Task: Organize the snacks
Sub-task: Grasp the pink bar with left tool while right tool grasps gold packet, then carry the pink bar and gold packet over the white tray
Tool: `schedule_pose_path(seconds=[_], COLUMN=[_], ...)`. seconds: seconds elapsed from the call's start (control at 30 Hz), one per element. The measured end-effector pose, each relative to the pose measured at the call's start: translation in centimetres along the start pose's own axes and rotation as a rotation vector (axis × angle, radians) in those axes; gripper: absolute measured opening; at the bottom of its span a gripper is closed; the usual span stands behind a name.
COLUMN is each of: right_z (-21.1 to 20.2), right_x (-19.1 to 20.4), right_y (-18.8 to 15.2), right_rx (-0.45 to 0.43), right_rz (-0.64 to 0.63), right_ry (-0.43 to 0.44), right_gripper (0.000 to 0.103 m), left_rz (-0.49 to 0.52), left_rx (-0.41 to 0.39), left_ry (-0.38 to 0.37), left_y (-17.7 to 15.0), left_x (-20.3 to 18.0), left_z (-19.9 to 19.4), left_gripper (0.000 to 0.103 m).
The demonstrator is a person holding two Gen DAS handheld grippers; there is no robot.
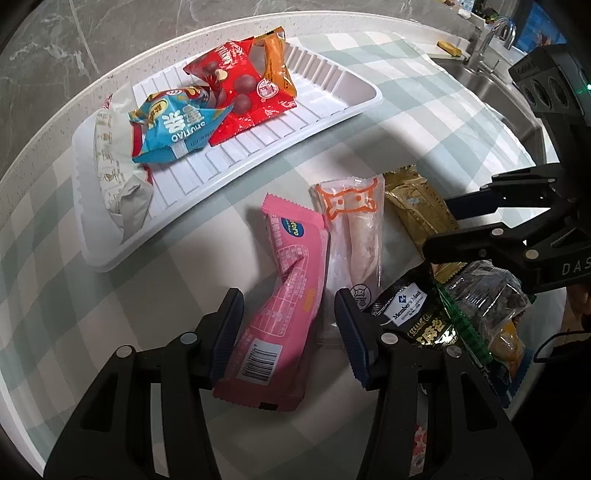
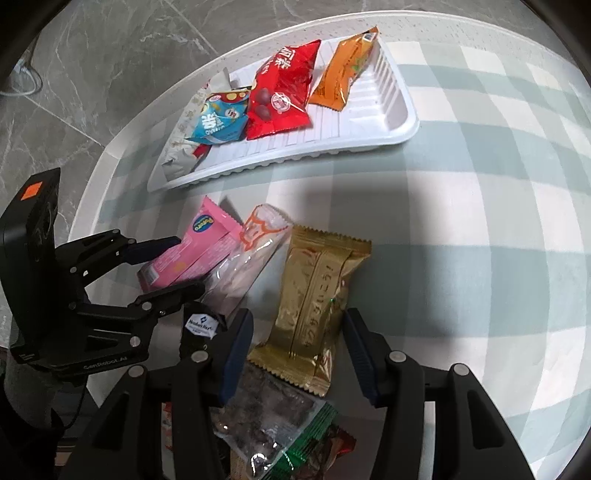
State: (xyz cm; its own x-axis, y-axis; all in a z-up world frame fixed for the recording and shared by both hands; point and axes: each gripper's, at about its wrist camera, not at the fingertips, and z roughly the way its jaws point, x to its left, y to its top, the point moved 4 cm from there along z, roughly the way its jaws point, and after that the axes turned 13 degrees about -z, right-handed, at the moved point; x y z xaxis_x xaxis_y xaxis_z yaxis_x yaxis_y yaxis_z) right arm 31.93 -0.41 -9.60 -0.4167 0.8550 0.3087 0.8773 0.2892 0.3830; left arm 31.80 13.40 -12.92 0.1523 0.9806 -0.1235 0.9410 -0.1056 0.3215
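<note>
A steel faucet (image 1: 496, 35) stands over the sink (image 1: 480, 83).

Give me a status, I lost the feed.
Left gripper open around pink pack. Right gripper open around gold pack. Four snacks in tray. Nothing blocking.

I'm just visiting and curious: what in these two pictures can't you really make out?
- Left view: white packet in the tray, partly covered by the blue packet.
- Right view: clear packet runs off the bottom edge, behind the right tongs.
- Left view: items beyond the sink tap, too small.
</note>
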Motion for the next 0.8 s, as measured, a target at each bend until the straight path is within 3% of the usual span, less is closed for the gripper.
schedule_pose_path(seconds=[0.07,0.13,0.27,0.47,0.8], right_z=[0.1,0.1,-0.1,-1.2,-2.7], right_x=[-0.2,-0.3,-1.0,-2.1,-2.5], right_y=[0.2,0.2,0.3,0.1,0.1], right_rx=[0.001,0.001,-0.014,-0.051,-0.097], right_rz=[-0.016,-0.034,-0.019,0.046,0.091], right_ry=[-0.029,-0.058,-0.036,0.029,0.095], right_gripper=[0.045,0.033,0.032,0.031,0.031], left_rz=[0.002,0.000,-0.026,-0.116,-0.174], left_rx=[0.000,0.005,-0.008,-0.029,-0.064], left_ry=[-0.012,-0.019,-0.030,-0.082,-0.118], left_y=[-0.1,-0.1,-0.1,0.2,0.3], left_x=[-0.1,-0.2,-0.1,1.2,2.3], left_z=[0.0,0.2,0.2,-0.6,-2.3], left_gripper=[0.035,0.029,0.024,0.023,0.023])
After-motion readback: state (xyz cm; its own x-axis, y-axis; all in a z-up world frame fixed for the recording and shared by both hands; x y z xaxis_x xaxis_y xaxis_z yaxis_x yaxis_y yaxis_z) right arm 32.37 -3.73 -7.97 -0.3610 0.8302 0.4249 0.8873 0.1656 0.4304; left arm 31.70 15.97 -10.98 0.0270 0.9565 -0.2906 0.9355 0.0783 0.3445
